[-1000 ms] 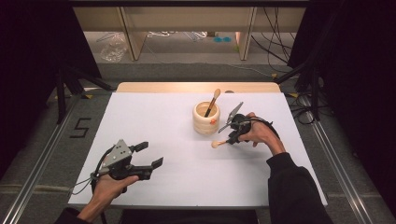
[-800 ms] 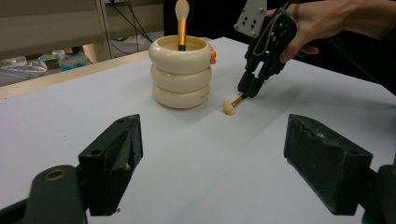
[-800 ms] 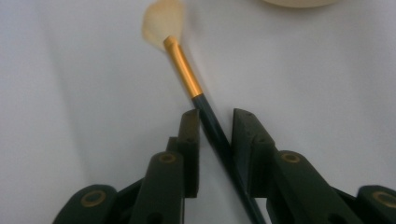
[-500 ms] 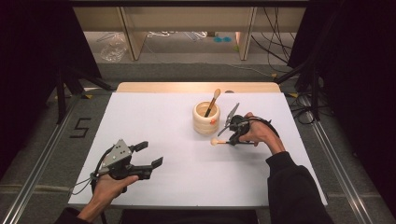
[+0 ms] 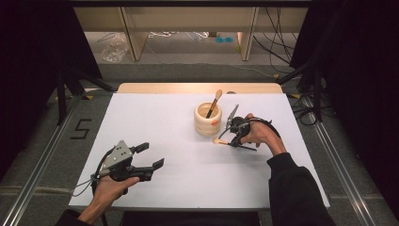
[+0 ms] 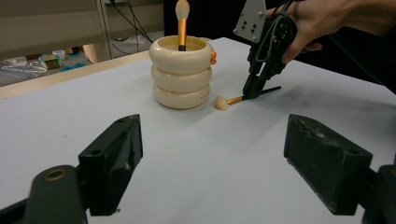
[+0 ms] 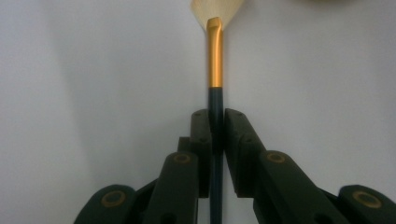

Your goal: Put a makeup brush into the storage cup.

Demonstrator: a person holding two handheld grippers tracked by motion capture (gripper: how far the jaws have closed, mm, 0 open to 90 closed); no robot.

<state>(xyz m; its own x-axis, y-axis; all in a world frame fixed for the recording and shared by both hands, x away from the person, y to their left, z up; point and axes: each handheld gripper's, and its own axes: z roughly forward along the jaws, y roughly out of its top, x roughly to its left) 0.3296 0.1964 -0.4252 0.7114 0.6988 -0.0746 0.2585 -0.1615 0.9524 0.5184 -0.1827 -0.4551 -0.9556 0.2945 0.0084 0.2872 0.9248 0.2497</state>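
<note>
White table sheet (image 5: pixel 188 141), dark surroundings, floor and shelving beyond the far edge. Cream ringed holder (image 5: pixel 207 119) stands right of centre toward the far side; one makeup brush (image 5: pixel 215 102) stands in it, handle down, tuft up, leaning to the far right. A second brush (image 5: pixel 225 141) lies on the sheet just near-right of the holder, tuft toward the holder, not touching it.

Right gripper (image 5: pixel 236 136): jaws clamped on the lying brush's dark handle, brush at or just above the sheet. Left gripper (image 5: pixel 149 156): jaws spread wide, nothing between them, near-left area.

Versus 0.5 s ago: no evident shift in either gripper, holder or brushes.

Open sheet across the centre and left; holder well clear of all edges.
</note>
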